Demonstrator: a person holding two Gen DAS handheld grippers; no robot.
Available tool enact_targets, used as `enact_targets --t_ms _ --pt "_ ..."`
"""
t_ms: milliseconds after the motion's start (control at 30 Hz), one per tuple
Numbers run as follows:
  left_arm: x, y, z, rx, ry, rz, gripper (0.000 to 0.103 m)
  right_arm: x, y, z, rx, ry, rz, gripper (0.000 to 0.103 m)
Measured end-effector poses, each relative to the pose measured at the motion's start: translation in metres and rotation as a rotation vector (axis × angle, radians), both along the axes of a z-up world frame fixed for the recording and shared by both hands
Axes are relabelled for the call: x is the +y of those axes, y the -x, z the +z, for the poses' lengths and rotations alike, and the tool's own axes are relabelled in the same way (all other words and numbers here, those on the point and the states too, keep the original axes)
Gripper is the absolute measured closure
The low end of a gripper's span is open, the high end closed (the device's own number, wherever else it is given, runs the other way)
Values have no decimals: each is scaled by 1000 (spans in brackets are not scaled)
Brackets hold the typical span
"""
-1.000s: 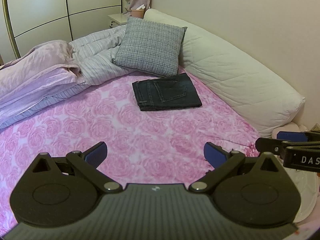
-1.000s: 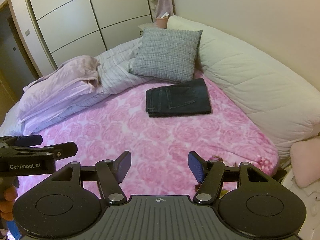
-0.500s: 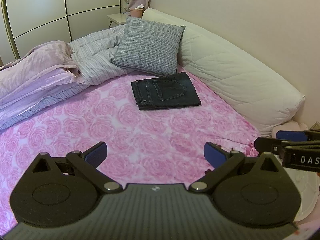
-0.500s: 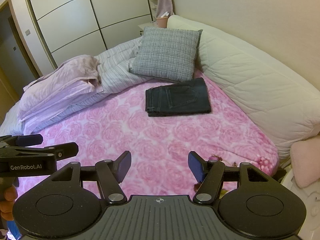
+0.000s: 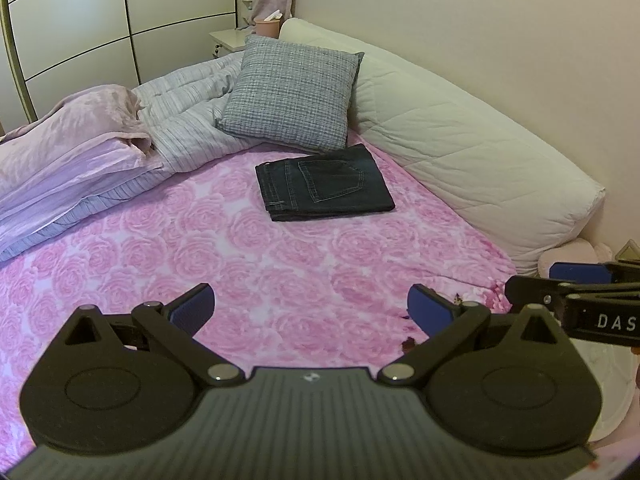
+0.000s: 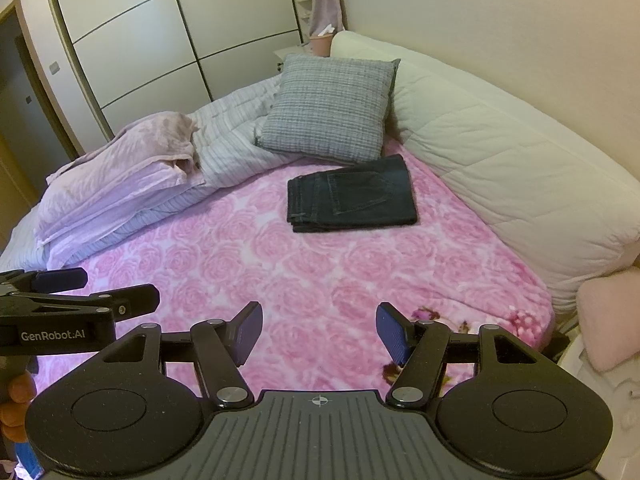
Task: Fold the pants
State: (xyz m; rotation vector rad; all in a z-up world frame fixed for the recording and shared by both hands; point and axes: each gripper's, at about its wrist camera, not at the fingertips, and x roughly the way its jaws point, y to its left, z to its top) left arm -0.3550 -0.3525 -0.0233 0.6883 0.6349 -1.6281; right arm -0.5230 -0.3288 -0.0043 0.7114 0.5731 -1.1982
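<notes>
Dark denim pants [image 5: 325,185] [image 6: 351,195] lie folded into a compact rectangle on the pink rose-patterned bedspread [image 5: 248,264], back pocket up, just in front of a grey checked pillow [image 5: 292,94]. My left gripper [image 5: 311,309] hovers open over the near part of the bed, far from the pants, nothing between its blue pads. My right gripper [image 6: 319,330] is also open and empty, likewise well back from the pants. Each gripper shows at the edge of the other's view.
A long white quilted bolster [image 5: 472,152] runs along the wall on the right. Striped and lilac bedding [image 6: 132,184] is heaped at the left. Wardrobe doors [image 6: 180,28] stand behind the bed; a pink cushion [image 6: 608,320] sits beyond the bed's right corner.
Both grippers have drifted only slightly; the view shifts a little. The pants have not moved and both grippers stay open.
</notes>
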Motion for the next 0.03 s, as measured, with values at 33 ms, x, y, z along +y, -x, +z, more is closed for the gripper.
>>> enact_targets --t_ms 33 --pt "0 -1 0 2 0 -2 2 1 3 0 0 0 -1 43"
